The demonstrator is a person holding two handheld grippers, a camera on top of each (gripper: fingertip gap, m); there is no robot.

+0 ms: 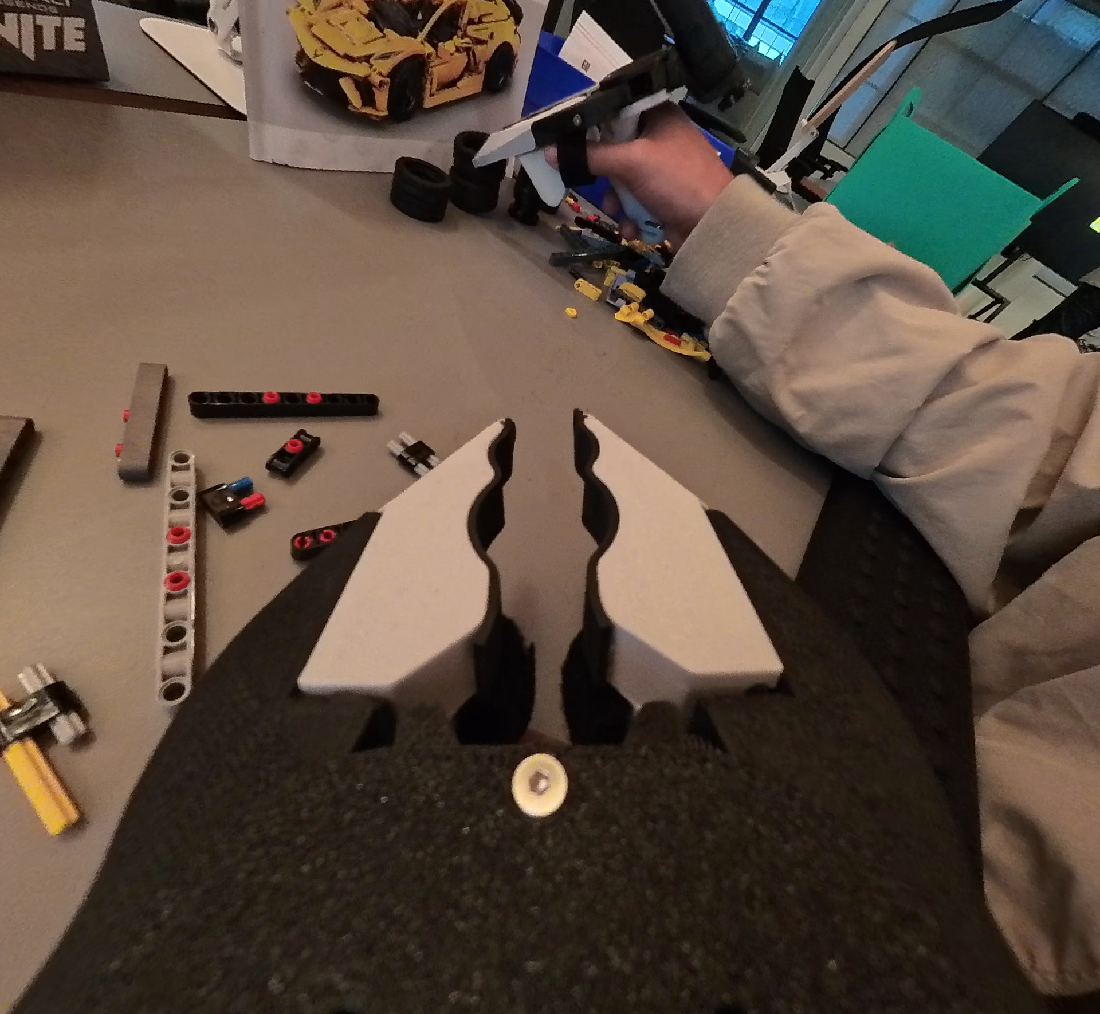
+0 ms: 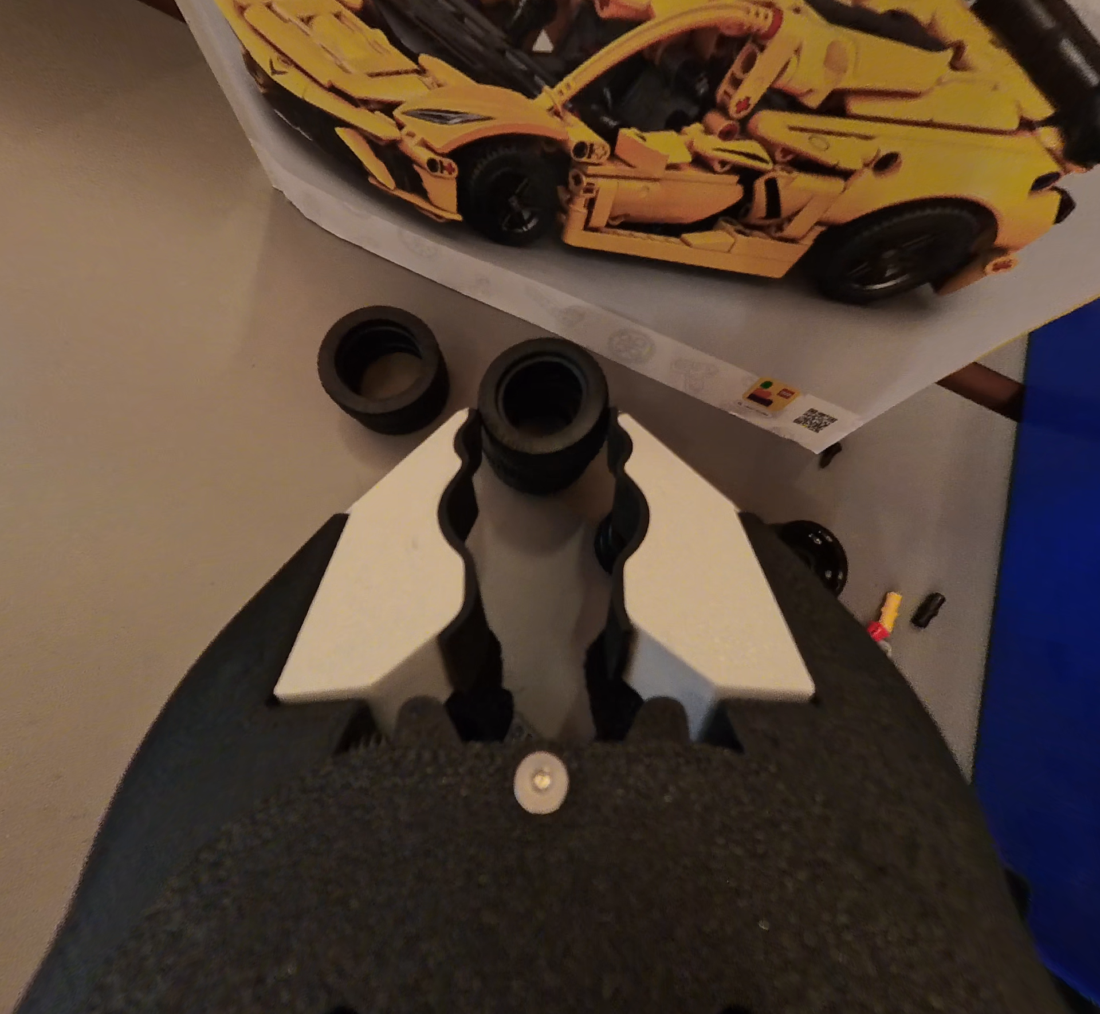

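Observation:
My right gripper (image 2: pixel 544 420) is shut on the top of a stack of black rubber tyres (image 2: pixel 541 464) that stands on the grey table (image 2: pixel 119 390); its jaws press both sides of the top tyre. In the left wrist view the right gripper (image 1: pixel 483 155), held by a hand, reaches down onto that tyre stack (image 1: pixel 473 182). A second tyre (image 2: pixel 381 369) lies just left of the stack. My left gripper (image 1: pixel 544 426) hovers open and empty over bare table, right of several loose building pieces.
A booklet picturing a yellow toy car (image 1: pixel 381 33) stands behind the tyres. A long black beam (image 1: pixel 283 405), a grey beam (image 1: pixel 177 575) and small connectors lie at the left. A pile of yellow and black pieces (image 1: pixel 637 283) lies under a beige sleeve (image 1: pixel 863 360). A blue bin (image 2: pixel 1047 628) is at the right. Tip to tip, the grippers are about 35 cm apart.

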